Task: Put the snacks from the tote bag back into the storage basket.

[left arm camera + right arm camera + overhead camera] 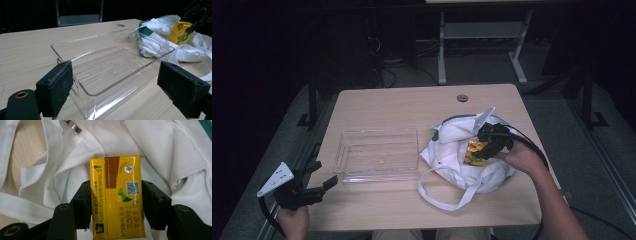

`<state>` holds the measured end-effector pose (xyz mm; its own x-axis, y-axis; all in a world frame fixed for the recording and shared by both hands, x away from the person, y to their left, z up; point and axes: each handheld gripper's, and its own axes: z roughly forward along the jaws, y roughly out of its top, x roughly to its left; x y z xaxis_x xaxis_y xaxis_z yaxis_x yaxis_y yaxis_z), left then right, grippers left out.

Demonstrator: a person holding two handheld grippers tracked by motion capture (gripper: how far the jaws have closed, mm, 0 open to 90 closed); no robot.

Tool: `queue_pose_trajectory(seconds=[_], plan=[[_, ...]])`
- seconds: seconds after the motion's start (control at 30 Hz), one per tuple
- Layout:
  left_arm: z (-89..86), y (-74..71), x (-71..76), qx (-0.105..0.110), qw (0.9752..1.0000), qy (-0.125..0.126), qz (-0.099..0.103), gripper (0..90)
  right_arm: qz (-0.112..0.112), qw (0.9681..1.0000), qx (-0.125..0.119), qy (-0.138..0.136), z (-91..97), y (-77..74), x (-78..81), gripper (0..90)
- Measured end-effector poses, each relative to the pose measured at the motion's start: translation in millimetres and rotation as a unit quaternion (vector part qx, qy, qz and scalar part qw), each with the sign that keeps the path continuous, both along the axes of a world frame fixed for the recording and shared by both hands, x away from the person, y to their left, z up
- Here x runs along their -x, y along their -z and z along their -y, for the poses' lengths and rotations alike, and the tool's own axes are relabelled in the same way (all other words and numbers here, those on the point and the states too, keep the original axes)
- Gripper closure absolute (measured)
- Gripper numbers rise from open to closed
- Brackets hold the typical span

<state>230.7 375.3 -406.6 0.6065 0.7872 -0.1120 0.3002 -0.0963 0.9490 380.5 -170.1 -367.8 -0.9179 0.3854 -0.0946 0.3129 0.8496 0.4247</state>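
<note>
A yellow drink carton is clamped between the jaws of my right gripper, just above the white cloth bag. From the high view, the right gripper holds the carton over the middle of the bag at the table's right. The carton also appears far right in the left gripper view, above the bag. A clear plastic tray lies empty at the table's centre-left. My left gripper stands open at the front left corner, its pads apart before the tray.
The wooden table has a round cable hole near its far edge. The bag's long strap loops toward the front edge. Beyond the table stand a white frame and dark floor.
</note>
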Motion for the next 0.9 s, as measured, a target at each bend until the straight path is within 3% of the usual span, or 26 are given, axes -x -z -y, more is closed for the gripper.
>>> queue_pose_trajectory(seconds=[0.33,0.63,0.9], plan=[[-0.1,-0.1,0.3,0.003,1.0000,-0.002,0.001,12.7,0.013,0.9998,0.005,-0.014,0.7,-2.7,1.1,51.7],[-0.6,-0.3,0.3,0.003,1.0000,-0.003,0.000,12.7,-0.004,0.9998,0.011,-0.017,-0.7,-6.2,-5.7,52.4],[-2.3,-0.6,0.7,0.004,1.0000,-0.004,0.001,12.7,-0.001,0.9996,0.002,-0.029,-8.8,-24.0,-11.1,52.5]])
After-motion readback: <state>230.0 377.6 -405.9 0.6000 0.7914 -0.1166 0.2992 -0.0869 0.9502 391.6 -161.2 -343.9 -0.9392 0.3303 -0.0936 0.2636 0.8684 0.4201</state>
